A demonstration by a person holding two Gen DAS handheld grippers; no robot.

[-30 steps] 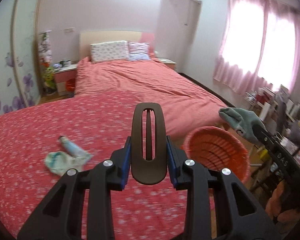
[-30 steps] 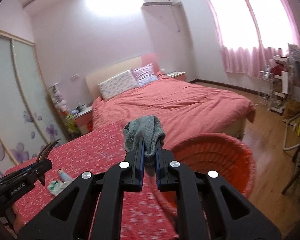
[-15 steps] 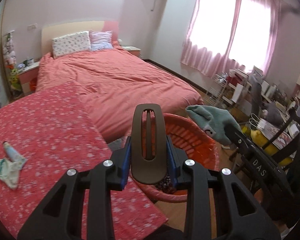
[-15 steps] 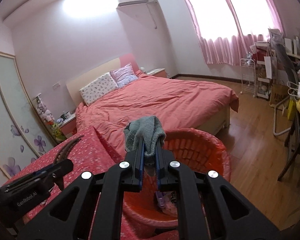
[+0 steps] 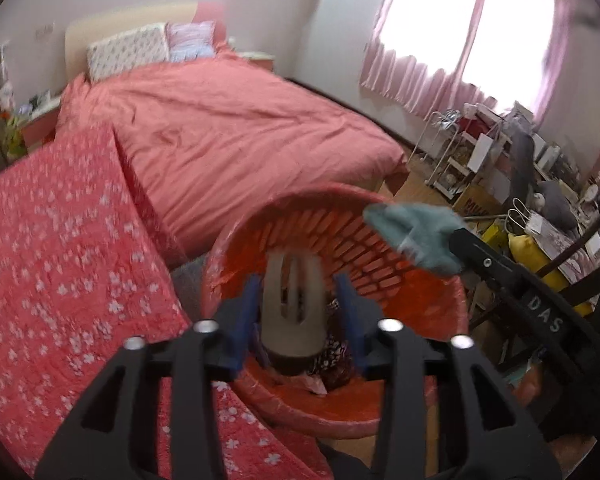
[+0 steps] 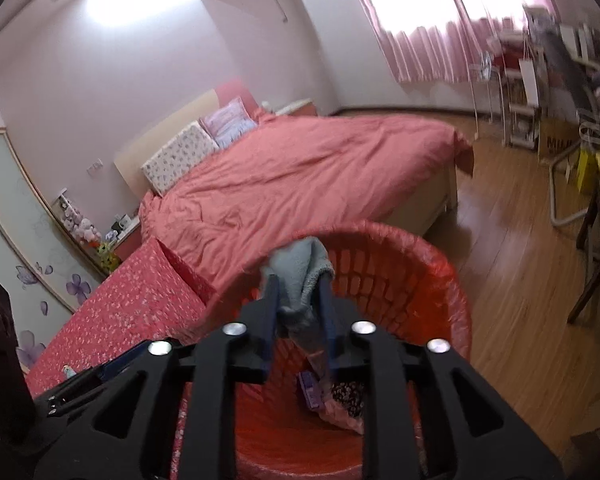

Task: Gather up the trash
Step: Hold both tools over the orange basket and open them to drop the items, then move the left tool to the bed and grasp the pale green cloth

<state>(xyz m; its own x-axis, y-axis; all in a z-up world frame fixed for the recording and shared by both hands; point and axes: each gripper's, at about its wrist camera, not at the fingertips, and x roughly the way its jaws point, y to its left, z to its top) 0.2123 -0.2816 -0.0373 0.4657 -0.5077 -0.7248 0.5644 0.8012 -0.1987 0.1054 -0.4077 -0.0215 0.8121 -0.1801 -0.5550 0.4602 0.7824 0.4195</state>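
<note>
An orange basket (image 5: 380, 240) lined with a red bag stands beside the red flowered cover; it also shows in the right wrist view (image 6: 420, 264). My left gripper (image 5: 296, 300) is over it with its jaws parted, and a dark hair clip (image 5: 294, 308) sits blurred between them. My right gripper (image 6: 298, 304) has its jaws parted too, with a grey-green sock (image 6: 300, 272) loose between them over the basket. In the left wrist view the sock (image 5: 416, 232) sticks out of the right gripper's tip. Trash lies in the basket's bottom (image 6: 340, 396).
A red flowered cover (image 5: 60, 260) lies at the left, with a big bed (image 5: 228, 128) behind it. A cluttered rack and chairs (image 5: 540, 200) stand at the right on the wooden floor (image 6: 520, 280).
Both grippers moved from above the flowered cover to over the basket. Both sets of jaws have opened, and the clip and the sock now sit loose between them.
</note>
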